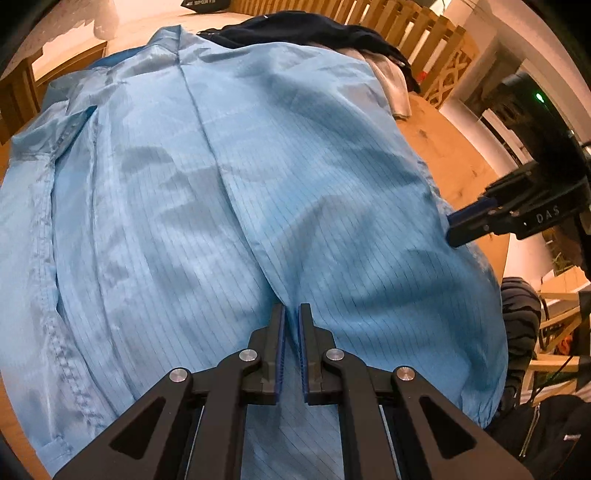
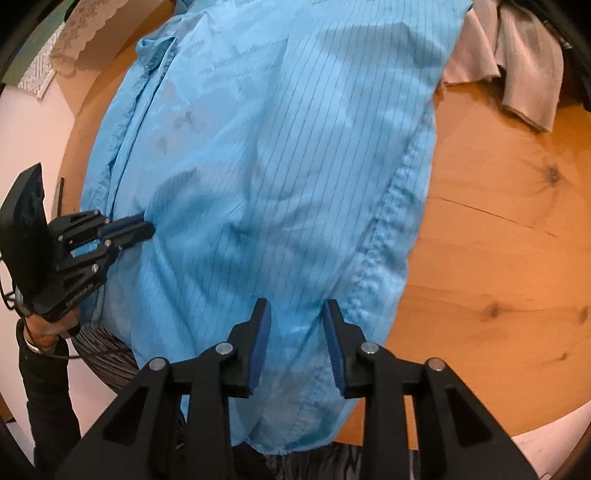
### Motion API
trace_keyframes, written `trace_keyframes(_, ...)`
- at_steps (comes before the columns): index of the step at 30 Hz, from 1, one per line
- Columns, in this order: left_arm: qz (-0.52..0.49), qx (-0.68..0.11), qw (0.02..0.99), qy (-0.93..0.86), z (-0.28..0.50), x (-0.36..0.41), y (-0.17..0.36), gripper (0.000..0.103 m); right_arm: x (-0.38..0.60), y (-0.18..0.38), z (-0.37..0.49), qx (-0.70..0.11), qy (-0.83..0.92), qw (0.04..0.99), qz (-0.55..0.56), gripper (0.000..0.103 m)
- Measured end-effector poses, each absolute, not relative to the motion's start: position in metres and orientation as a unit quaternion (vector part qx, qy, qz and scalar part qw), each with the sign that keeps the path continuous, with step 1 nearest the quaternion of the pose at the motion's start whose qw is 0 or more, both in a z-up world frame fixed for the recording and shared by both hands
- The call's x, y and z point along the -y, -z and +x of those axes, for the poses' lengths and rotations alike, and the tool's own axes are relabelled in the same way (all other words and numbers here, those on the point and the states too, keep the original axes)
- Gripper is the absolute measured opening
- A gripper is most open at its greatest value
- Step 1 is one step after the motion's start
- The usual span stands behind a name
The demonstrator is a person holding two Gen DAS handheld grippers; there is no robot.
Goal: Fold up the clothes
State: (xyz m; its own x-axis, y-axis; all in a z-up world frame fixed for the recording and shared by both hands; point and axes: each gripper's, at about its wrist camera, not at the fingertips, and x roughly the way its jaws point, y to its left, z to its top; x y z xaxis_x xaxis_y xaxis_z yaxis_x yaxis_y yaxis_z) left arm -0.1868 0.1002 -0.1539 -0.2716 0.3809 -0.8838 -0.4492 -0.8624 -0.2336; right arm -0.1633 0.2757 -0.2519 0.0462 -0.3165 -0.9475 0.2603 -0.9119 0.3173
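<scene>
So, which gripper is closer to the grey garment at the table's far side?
Right. The right gripper sits at the blue garment's edge on the grey garment's side; the left gripper is on the opposite side.

glossy blue cloth garment (image 1: 229,177), wood table (image 2: 498,258)

bare table (image 2: 498,258) right, grey cloth (image 2: 517,74) beyond

Round knotty wooden table (image 2: 498,229), bearing spread light-blue pinstriped garment (image 2: 277,166), crumpled grey cloth (image 2: 517,66), dark navy clothing (image 1: 303,29).
</scene>
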Motion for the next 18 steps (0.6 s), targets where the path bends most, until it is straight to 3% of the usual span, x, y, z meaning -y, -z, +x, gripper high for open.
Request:
trace_keyframes(4, -0.545, -0.032, 0.26, -0.797, -0.186, -0.1, 0.154, 0.006, -0.28, 0.254, -0.16, 0.027, 0.693, 0.224, 0.685, 0.028)
trace_keyframes(6, -0.545, -0.033, 0.26, -0.797, -0.184, -0.096, 0.153, 0.006, -0.279, 0.251, -0.154, 0.017, 0.702, 0.233, 0.672, 0.006)
trace_keyframes(7, -0.543, -0.032, 0.26, -0.798, -0.184, -0.095, 0.152, 0.006, -0.278, 0.248, -0.152, 0.012, 0.709, 0.235, 0.665, 0.004)
trace_keyframes(18, -0.522, -0.043, 0.279, -0.805, -0.189, -0.111, 0.129, 0.006, -0.261, 0.25, -0.171, -0.038, 0.738, 0.204, 0.642, 0.003)
